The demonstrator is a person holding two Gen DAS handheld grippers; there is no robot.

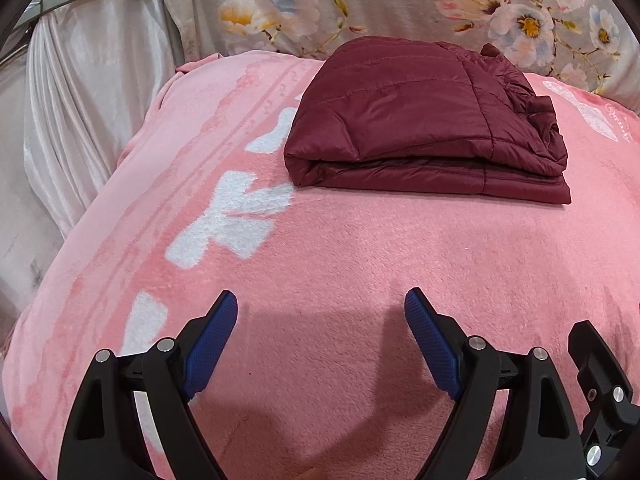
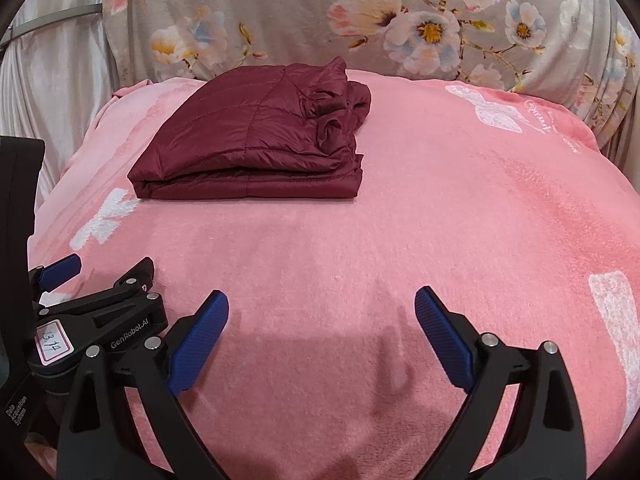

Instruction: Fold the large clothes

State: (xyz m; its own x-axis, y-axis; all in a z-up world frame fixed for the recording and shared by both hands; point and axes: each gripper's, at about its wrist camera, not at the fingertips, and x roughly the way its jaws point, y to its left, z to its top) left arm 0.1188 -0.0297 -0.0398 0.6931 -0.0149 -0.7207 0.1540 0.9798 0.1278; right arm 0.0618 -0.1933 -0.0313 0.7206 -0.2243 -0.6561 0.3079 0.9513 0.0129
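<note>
The left gripper [image 2: 114, 276] reads "GenRobot.AI", its white sticker [image 2: 54, 340] "1314", its body "Data Acquisition System"

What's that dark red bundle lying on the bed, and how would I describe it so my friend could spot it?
Start at the pink fleece blanket covering the bed, then look toward its far end, just before the grey floral fabric. There lies a quilted maroon jacket, folded into a flat, layered rectangle. It is the only dark, shiny thing on the pink surface.
</note>
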